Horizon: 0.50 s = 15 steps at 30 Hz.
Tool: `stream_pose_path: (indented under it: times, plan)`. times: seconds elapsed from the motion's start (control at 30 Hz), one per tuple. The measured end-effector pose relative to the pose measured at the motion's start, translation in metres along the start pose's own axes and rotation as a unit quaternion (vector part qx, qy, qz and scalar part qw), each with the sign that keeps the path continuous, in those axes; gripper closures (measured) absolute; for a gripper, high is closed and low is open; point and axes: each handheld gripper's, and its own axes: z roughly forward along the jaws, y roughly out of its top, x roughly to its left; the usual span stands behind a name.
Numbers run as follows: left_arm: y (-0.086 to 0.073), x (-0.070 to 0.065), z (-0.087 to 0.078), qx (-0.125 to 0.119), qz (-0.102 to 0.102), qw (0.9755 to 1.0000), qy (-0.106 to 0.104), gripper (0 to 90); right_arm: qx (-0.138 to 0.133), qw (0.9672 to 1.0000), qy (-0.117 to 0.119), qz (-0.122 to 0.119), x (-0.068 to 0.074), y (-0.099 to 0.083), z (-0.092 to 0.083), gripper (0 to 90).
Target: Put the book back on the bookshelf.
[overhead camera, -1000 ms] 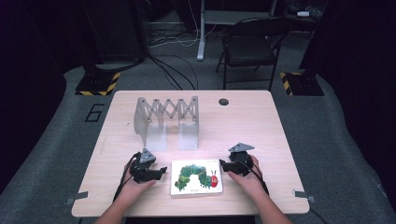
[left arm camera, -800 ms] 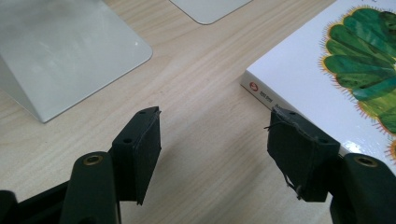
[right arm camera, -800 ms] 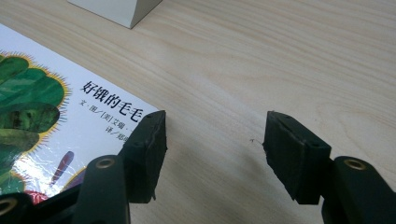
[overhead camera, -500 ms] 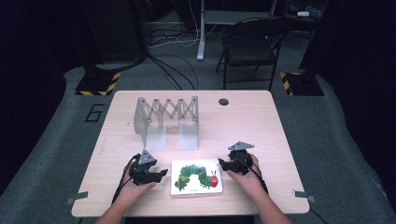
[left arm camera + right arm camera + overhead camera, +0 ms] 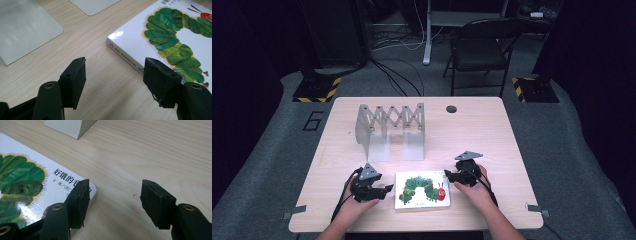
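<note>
A white picture book (image 5: 422, 189) with a green caterpillar on its cover lies flat near the table's front edge. My left gripper (image 5: 383, 190) rests on the table at the book's left side. In the left gripper view it (image 5: 115, 62) stands open, its right jaw beside the book's spine (image 5: 125, 56). My right gripper (image 5: 448, 175) sits at the book's upper right corner. In the right gripper view it (image 5: 116, 183) is open; its jaws have just been closing. Bare wood lies between them, and the left jaw is over the book's corner (image 5: 62, 178).
A grey metal accordion rack (image 5: 389, 131) with upright plates stands behind the book, mid-table. A round cable hole (image 5: 451, 109) sits near the wooden table's (image 5: 492, 140) far edge. A folding chair (image 5: 482, 45) stands beyond the table.
</note>
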Motion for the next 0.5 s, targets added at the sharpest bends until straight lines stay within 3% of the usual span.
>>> stream_pose_path:
  times: [0.1,0.37,0.5]
  plan:
    - [0.000,-0.003,0.000,-0.010,-0.005,0.9999,0.002,34.6,0.003,1.0000,0.000,-0.009,0.001,0.000,0.000,40.7]
    - [0.000,-0.012,-0.004,-0.016,-0.007,0.9998,-0.004,33.2,0.004,1.0000,0.005,-0.004,0.003,0.003,-0.001,40.4]
    - [0.000,-0.017,-0.007,-0.014,-0.007,0.9999,-0.006,31.8,0.004,0.9999,0.003,0.016,0.005,0.004,-0.001,40.0]
